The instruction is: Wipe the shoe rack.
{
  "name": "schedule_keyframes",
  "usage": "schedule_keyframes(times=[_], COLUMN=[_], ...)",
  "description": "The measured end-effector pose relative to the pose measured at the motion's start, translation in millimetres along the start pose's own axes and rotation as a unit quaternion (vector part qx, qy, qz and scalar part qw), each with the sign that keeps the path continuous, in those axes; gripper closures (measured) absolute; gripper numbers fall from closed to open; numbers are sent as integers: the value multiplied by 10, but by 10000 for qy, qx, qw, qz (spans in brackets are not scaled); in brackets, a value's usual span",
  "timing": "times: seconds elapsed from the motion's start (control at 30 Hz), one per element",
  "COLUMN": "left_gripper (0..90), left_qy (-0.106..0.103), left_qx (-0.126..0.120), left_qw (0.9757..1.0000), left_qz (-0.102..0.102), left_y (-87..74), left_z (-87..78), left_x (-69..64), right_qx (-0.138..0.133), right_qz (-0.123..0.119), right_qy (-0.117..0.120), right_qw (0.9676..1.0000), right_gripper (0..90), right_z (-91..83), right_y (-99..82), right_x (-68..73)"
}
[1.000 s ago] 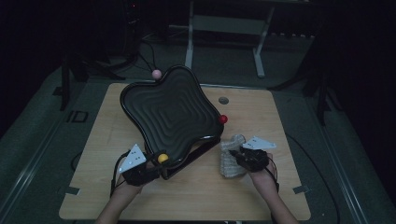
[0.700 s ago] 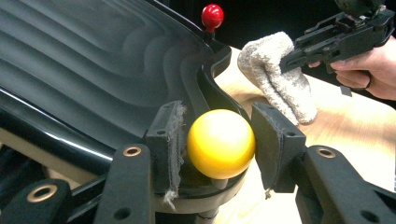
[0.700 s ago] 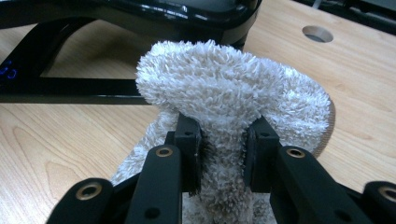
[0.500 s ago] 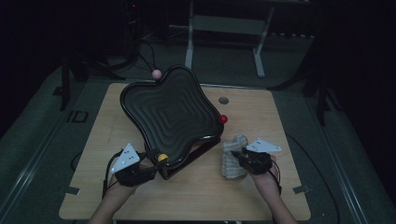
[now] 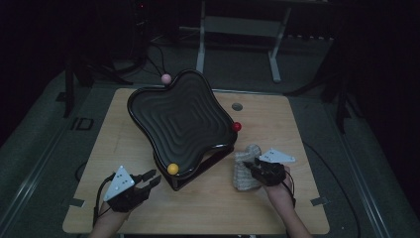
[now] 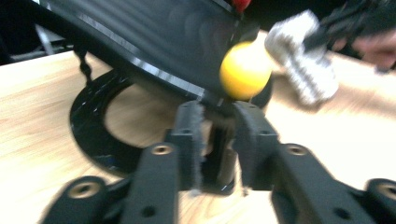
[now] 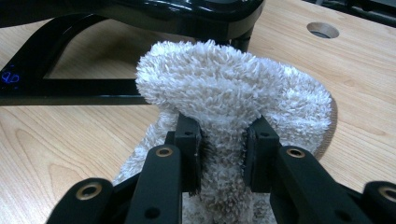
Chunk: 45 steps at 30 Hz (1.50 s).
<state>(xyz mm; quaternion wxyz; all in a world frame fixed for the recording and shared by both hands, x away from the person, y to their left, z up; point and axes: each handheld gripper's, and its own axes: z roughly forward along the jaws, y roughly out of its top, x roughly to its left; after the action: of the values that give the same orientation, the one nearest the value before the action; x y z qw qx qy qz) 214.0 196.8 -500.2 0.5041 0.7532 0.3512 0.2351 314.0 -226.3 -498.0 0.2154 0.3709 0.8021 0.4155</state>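
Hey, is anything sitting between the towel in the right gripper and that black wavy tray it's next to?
Nothing visible does. The right gripper is shut on the white towel, which sits on the table just right of the black tray. Bare wood lies between the towel and the tray's stand.

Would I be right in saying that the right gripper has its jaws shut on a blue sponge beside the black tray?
Not quite: it is a white fluffy towel, not a blue sponge. The right gripper view shows the right gripper with its jaws pressed into the towel's pile, and the black tray stands just beside it on the wooden table, as you said.
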Motion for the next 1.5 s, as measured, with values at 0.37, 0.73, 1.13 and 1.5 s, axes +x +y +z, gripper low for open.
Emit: schedule_keyframes(times=[0.37,0.73,1.13,1.5], left_gripper=[888,888,887,886], left_qy=[382,206,99,-198], left_qx=[549,492,336,307], left_qw=[9977,9986,9994,9993], left_qz=[134,-2,-39,76], left_y=[-279,-264,-217,-139], left_z=[372,649,808,992], left_x=[2,-90,-264,-495], right_qx=[47,56,-10,-111], right_qz=[74,80,56,32], right_qy=[35,53,116,201], right_qw=[10000,9999,9999,9997], right_gripper=[716,716,716,716], right_z=[79,77,-11,-149], right_y=[-26,-38,-33,-28], right_x=[-6,12,49,92])
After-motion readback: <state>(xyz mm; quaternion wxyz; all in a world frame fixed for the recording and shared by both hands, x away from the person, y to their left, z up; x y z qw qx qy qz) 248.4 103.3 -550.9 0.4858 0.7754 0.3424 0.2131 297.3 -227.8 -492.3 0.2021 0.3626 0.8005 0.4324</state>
